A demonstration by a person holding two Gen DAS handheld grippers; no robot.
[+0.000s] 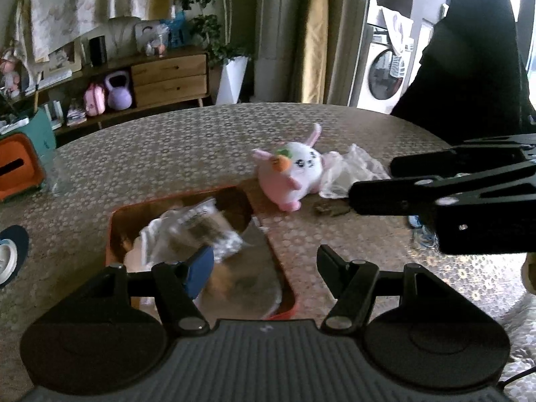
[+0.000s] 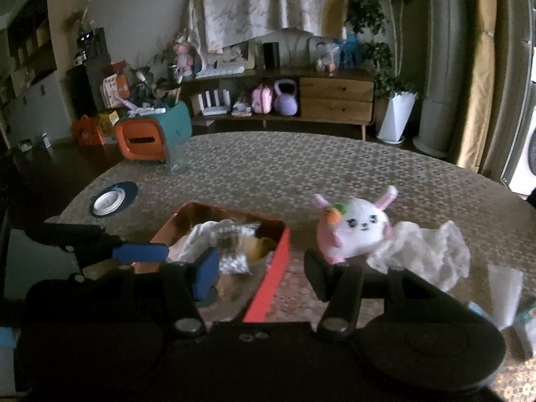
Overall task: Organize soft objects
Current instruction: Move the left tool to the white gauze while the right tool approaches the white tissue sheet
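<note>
An orange box (image 1: 115, 224) (image 2: 278, 251) on the table holds a clear packet (image 1: 191, 231) (image 2: 231, 244), white cloth and brown soft things. A pink and white bunny plush (image 1: 291, 171) (image 2: 355, 227) lies on the table to the right of the box, touching a crumpled clear plastic bag (image 1: 351, 167) (image 2: 428, 248). My left gripper (image 1: 264, 268) is open and empty above the box's near part; it also shows at the left of the right wrist view (image 2: 140, 253). My right gripper (image 2: 261, 274) is open and empty over the box's right wall; its arm shows in the left wrist view (image 1: 435, 187).
An orange and teal bin (image 2: 147, 137) (image 1: 16, 167) and a clear glass (image 2: 177, 160) stand at the table's far left. A white dish on a dark mat (image 2: 110, 199) lies left of the box. White packets (image 2: 506, 288) lie at the right edge. A dark chair (image 1: 469, 67) stands behind.
</note>
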